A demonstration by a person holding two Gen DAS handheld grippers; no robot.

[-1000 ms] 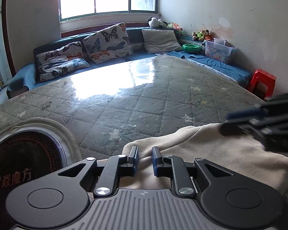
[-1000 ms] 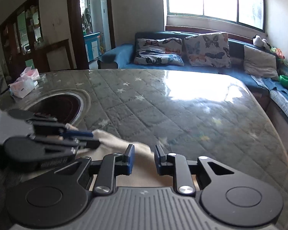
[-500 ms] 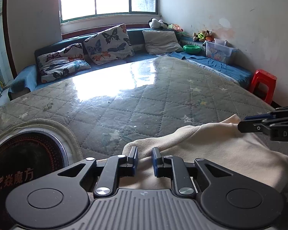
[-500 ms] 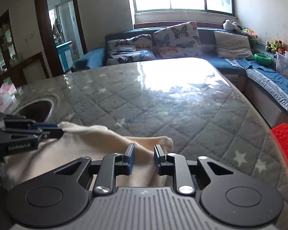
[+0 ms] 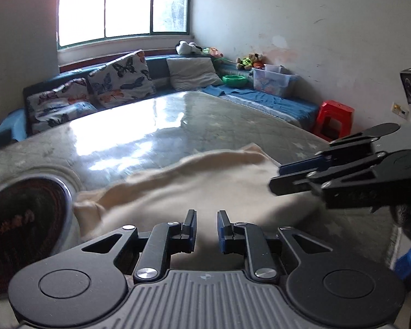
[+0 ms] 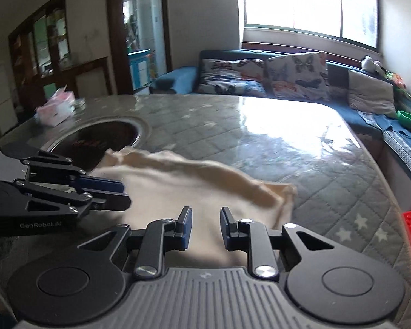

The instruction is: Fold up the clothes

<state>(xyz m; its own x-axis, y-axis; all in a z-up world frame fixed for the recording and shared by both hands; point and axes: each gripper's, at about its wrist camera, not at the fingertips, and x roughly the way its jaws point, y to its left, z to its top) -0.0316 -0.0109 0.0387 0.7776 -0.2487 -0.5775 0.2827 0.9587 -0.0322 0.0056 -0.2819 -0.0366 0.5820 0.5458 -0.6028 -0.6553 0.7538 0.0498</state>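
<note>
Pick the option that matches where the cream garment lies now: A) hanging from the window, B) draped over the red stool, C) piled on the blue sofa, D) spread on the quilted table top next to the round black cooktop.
D: the cream garment lies on the quilted table top, one end at the round black cooktop.

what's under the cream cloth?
The cream cloth lies on the quilted table cover, its left end at the round black inset. What is beneath its middle is hidden.
</note>
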